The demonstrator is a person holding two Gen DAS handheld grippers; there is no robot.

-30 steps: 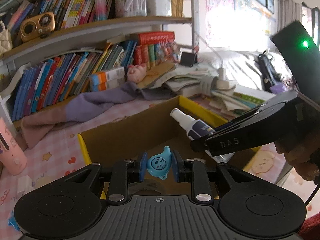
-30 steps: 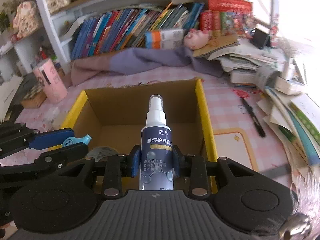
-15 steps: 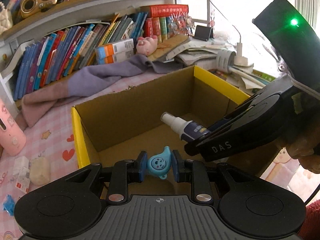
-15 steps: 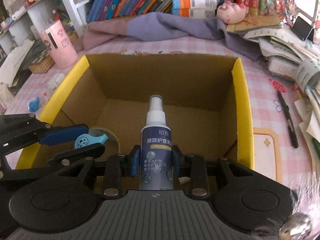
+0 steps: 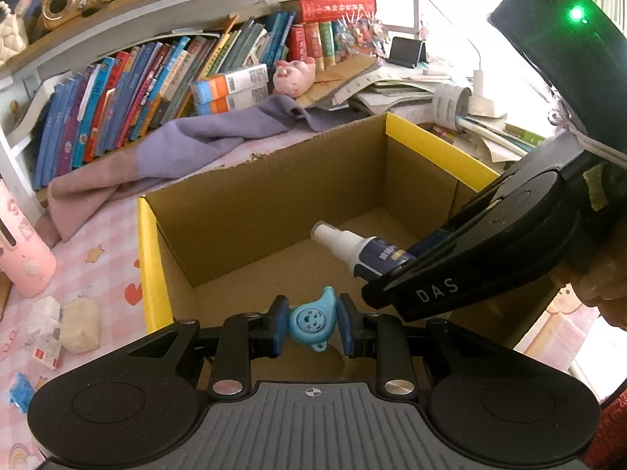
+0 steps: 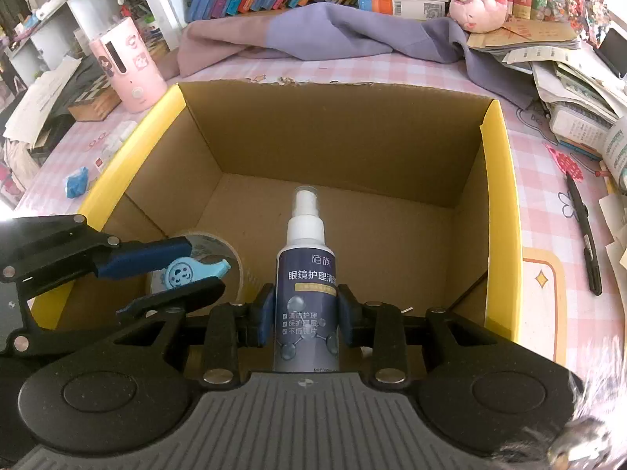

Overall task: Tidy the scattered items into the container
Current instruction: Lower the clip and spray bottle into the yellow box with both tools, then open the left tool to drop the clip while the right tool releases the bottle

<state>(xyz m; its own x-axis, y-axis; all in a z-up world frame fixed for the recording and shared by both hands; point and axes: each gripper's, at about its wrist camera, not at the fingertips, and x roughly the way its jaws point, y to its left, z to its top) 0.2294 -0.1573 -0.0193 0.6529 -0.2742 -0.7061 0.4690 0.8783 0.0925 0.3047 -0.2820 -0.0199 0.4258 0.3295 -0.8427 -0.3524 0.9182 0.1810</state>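
Both grippers hang over the cardboard box [image 6: 505, 180]: the left gripper [image 5: 312, 323] clenches a blue whistle [image 5: 312, 320], the right gripper [image 6: 306, 319] grasps an upright spray bottle [image 6: 307, 286], nozzle toward the far wall.

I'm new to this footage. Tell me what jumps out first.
A big cardboard box with yellow edges fills the middle of the pink checked table. Over it, the right gripper holds a spray bottle upright in its jaws, and the left gripper holds a small blue whistle. A tape roll already lies inside.
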